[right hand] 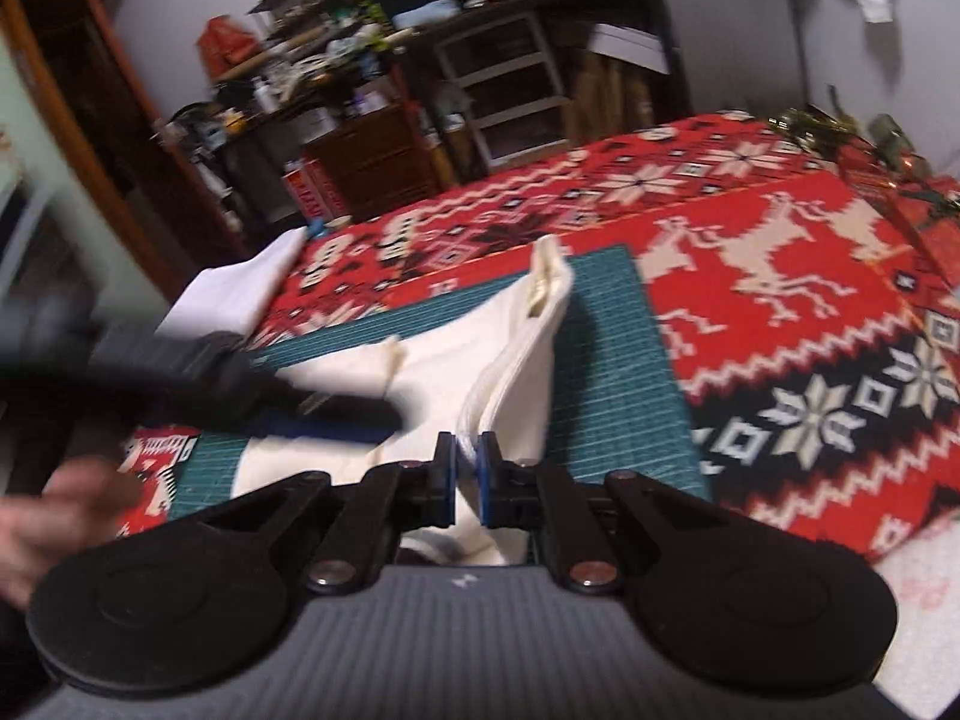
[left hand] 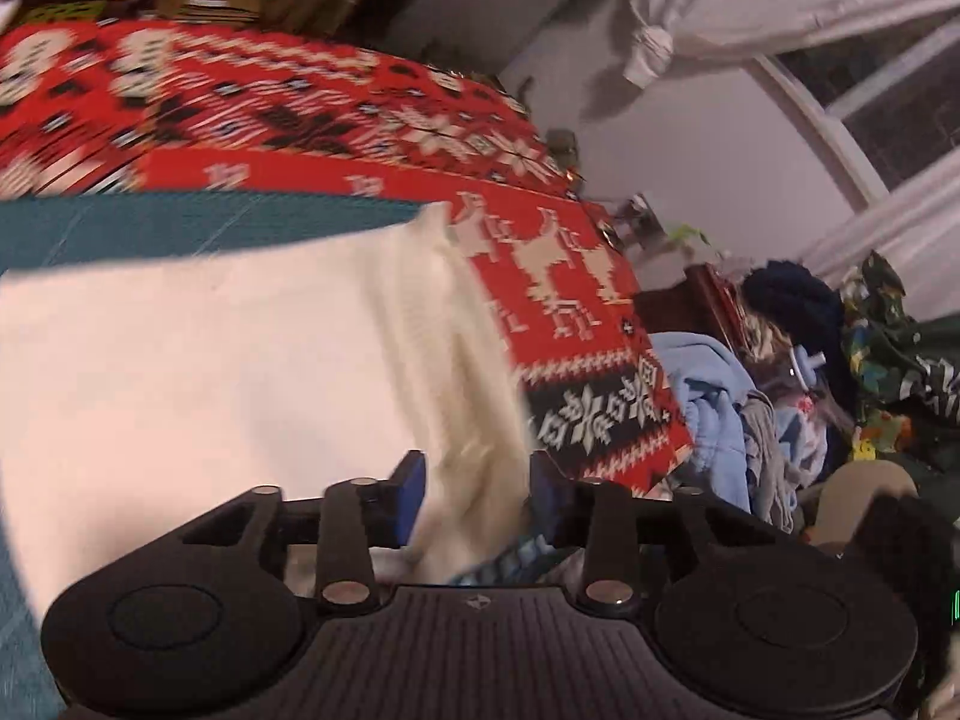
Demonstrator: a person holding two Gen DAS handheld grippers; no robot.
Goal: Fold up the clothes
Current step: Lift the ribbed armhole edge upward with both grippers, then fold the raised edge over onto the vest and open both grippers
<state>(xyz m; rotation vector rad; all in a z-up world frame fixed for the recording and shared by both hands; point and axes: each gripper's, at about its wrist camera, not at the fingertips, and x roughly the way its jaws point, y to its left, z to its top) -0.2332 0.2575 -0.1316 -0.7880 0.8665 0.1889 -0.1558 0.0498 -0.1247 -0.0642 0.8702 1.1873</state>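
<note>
Red blanket (right hand: 780, 276) is serving as work surface, teal mat (right hand: 606, 360) laid on it. White garment (right hand: 468, 348) is lying on the mat. Its edge is being pinched by right gripper (right hand: 467, 480), probably for a fold. Left gripper (left hand: 477, 495) is spread, cloth being straddled, not clamped.

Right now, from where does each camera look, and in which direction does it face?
Left wrist: sits behind the left gripper, looking along its fingers across the white garment toward a clothes pile and a window; cloth lies between its open fingers.
Right wrist: sits behind the right gripper, shut on the garment's folded edge, facing cluttered shelves; the blurred left gripper and a hand show at left.
Shared: the garment, green mat, red patterned blanket.
</note>
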